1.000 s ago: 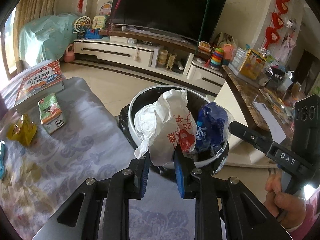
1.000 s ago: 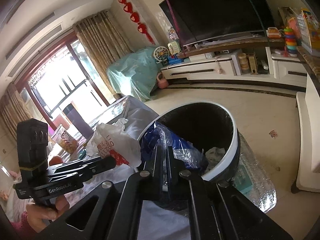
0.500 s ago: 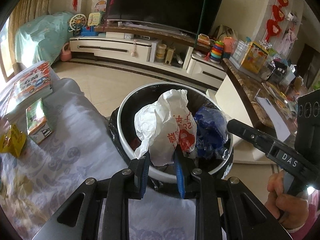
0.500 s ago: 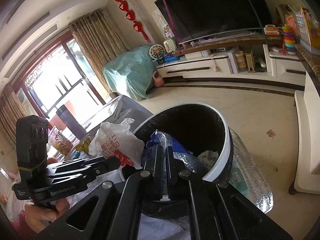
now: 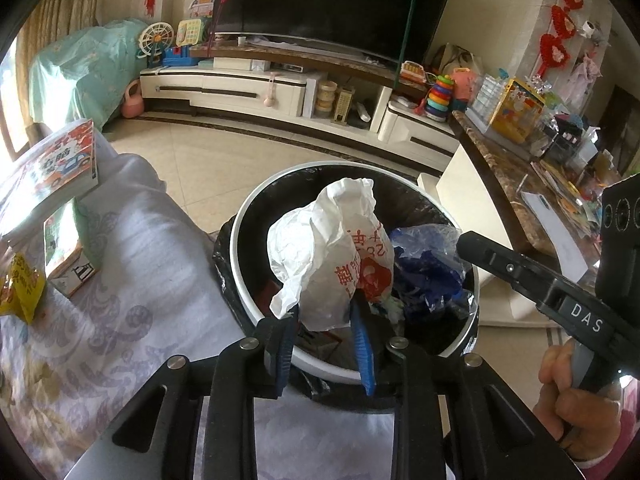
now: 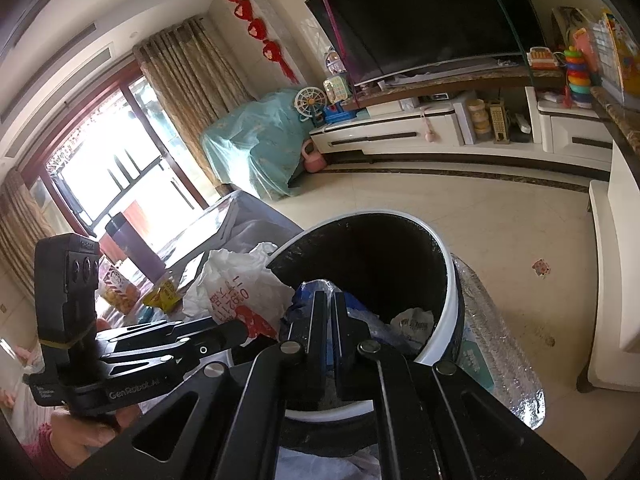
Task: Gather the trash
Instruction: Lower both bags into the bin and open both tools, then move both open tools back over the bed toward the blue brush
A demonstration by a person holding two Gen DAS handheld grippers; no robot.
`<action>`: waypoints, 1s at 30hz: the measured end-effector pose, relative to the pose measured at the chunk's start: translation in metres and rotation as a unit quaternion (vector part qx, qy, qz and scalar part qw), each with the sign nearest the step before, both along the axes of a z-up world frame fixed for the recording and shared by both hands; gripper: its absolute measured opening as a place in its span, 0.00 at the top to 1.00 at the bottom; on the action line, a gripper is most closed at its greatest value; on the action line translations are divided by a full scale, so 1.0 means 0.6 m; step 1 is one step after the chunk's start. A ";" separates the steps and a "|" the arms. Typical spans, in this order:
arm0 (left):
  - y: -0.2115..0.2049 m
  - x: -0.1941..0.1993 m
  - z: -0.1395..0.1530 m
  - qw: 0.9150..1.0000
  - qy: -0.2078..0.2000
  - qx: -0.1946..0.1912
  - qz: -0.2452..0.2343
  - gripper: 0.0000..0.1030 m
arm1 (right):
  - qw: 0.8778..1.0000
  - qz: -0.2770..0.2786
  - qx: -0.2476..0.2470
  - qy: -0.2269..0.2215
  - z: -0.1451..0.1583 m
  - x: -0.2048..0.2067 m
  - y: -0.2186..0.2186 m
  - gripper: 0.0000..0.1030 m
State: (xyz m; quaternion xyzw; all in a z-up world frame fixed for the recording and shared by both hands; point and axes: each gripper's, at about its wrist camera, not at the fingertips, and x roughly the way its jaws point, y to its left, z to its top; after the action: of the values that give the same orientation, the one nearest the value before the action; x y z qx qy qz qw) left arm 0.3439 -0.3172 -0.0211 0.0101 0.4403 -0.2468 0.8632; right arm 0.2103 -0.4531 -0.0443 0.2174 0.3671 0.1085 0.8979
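Observation:
A crumpled white paper bag with red print (image 5: 320,256) sits between the blue pads of my left gripper (image 5: 324,320), right above the mouth of the trash bin. The jaws are opening, but both pads still touch the bag. The round bin has a white rim (image 5: 248,216) and a black liner, with some trash at the bottom. My right gripper (image 6: 330,300) is shut on a crinkled blue plastic wrapper (image 5: 424,276), also held over the bin (image 6: 452,280). Seen from the right wrist, the white bag (image 6: 236,280) and the left gripper (image 6: 244,330) are at the left.
On the left, a table under a pale patterned cloth (image 5: 120,312) carries a book (image 5: 56,168), a green box (image 5: 66,240) and a yellow wrapper (image 5: 20,288). Tiled floor, a TV cabinet (image 5: 256,88) and a marble-topped counter (image 5: 512,168) lie beyond the bin.
Both grippers have carried their loads forward, so the bags now hang over the bin's opening. The left jaws stand slightly wider around the white bag.

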 end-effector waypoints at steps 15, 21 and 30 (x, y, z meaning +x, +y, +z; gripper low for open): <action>0.003 -0.022 0.007 1.000 -0.018 0.009 0.009 0.49 | 1.000 -0.017 0.015 0.006 0.003 0.006 -0.009 0.68; 0.042 -0.050 0.005 0.999 -0.020 -0.001 0.032 0.44 | 1.000 -0.021 0.008 -0.004 0.015 -0.007 0.006 0.32; 0.135 -0.112 -0.002 0.995 -0.021 -0.025 0.089 0.36 | 1.000 0.007 0.011 -0.006 0.027 -0.029 0.062 0.15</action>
State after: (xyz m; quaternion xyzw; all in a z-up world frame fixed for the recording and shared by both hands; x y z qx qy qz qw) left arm 0.2766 -0.2363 -0.0223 -0.0458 0.4144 -0.1795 0.8911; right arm 0.1931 -0.4157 -0.0279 0.2236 0.3617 0.1204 0.8970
